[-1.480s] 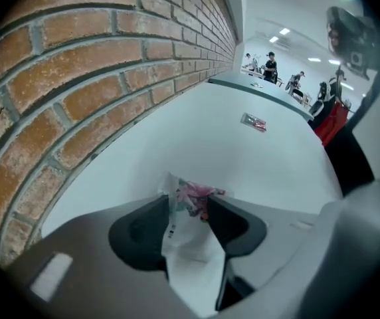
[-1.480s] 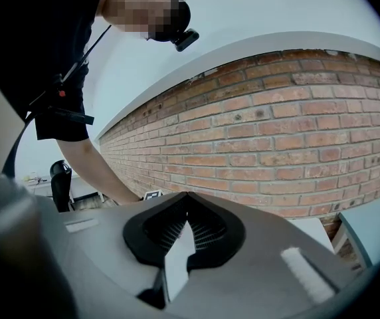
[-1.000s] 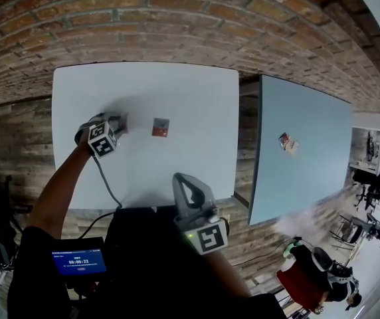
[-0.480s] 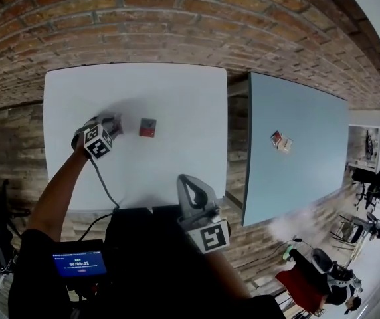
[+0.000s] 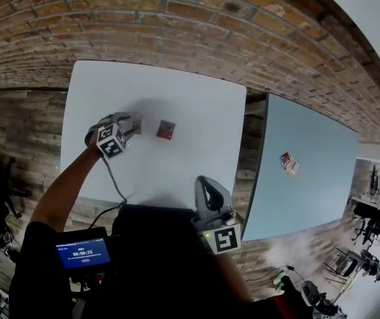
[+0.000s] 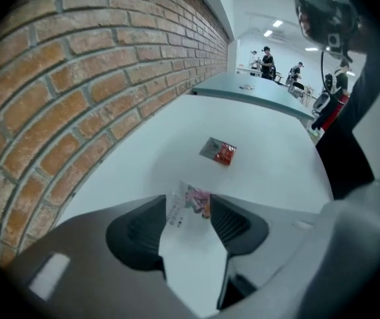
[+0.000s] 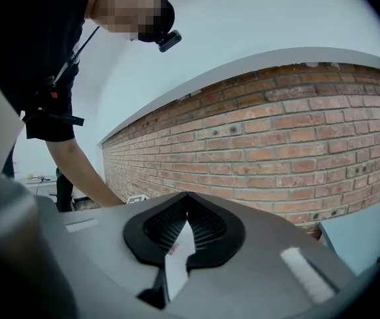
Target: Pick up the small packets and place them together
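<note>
head view: the left tool [image 5: 129, 126] hangs over the white desk [image 5: 177, 171], clenched on a white packet [image 5: 137, 124]. a red packet [image 5: 166, 129] lies just right of it. two more packets [image 5: 288, 163] sit on the grey-blue desk [image 5: 316, 131] to the right, well apart from these. the right tool [image 5: 204, 181] waits by the white desk's near edge.

left gripper view: the pads [image 6: 230, 221] pinch only the white packet's near part. it could swivel or slip out while carried, and a low pass could nudge the red one aside.

right gripper view: the jaws are pressed together, facing the brick wall [image 7: 296, 131]. a thin white sliver [image 7: 177, 261] with a red mark shows in the seam, and i cannot tell whether it is a packet. print on the packets is too small to read, and the far pair is a blur.
</note>
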Motion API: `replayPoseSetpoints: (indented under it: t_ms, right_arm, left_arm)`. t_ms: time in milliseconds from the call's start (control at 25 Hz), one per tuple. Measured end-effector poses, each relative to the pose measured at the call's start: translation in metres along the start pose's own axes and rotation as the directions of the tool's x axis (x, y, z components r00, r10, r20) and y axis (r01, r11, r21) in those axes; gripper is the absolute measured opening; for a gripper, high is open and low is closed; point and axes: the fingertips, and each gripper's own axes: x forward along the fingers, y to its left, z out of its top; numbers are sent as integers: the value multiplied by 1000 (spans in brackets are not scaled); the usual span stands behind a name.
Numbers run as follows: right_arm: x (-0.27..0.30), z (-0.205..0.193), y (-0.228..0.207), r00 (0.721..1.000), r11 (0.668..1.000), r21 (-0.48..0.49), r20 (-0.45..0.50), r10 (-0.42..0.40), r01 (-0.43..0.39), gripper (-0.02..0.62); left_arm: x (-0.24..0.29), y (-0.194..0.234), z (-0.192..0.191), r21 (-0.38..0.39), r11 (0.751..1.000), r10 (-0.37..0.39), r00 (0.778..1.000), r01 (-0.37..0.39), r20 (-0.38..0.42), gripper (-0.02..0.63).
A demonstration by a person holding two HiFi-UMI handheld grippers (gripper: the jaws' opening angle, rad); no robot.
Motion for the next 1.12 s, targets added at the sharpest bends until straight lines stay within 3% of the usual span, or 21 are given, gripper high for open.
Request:
replayPoseSetpoints:
  t_ms: [80, 160, 200, 280, 320, 400, 440, 600, 680, 760, 840, 1000, 1120]
  right_arm:
    - [-1, 6, -4, 1000, 1000, -15, 12, 10, -10, 3]
    - [-1, 15, -8, 1000, 1000, -24, 25, 17, -17, 3]
    - [-2, 21, -8, 999, 999, -23, 32, 23, -23, 3]
    - [-2, 38, -6, 997, 999, -15, 55, 45, -44, 3]
    - [-2, 47, -5, 996, 998, -11, 72, 60, -60, 3]
    - [-4, 62, -5, 989, 995, -1, 109, 100, -101, 3]
    - [-5, 67, -6, 985, 992, 13, 127, 120, -123, 3]
    - [-1, 74, -5, 973, 985, 25, 167, 162, -169, 2]
    - [3, 79, 3, 968, 984, -21, 177, 179, -178, 3]
    - [6, 86, 9, 961, 981, -51, 195, 195, -188, 2]
    - [6, 89, 12, 956, 979, -65, 212, 204, -195, 2]
    - [10, 91, 21, 954, 977, -91, 218, 208, -192, 1]
    - [15, 91, 18, 958, 978, -97, 205, 202, -186, 0]
  left_arm:
    - [-29, 10, 21, -34, 996, 91, 991, -88, 102, 174]
    - [-69, 16, 51, -75, 981, 190, 953, -177, 234, 75]
    - [-93, 15, 67, -106, 973, 227, 925, -203, 306, 0]
    - [-149, 8, 97, -204, 951, 300, 848, -231, 438, 0]
    - [-180, 6, 111, -273, 931, 351, 796, -241, 494, 0]
    - [-236, 2, 132, -426, 869, 472, 677, -250, 565, 0]
    - [-256, -1, 135, -503, 829, 529, 630, -242, 569, 0]
    - [-293, -19, 122, -746, 646, 685, 555, -161, 473, 0]
    - [-308, -27, 123, -787, 594, 735, 508, -164, 449, 0]
    - [-321, -31, 132, -782, 590, 759, 465, -199, 455, 0]
    - [-331, -34, 145, -759, 609, 761, 437, -228, 479, 0]
    - [-349, -39, 156, -729, 632, 761, 388, -262, 521, 0]
    - [-351, -38, 160, -740, 629, 763, 372, -238, 528, 0]
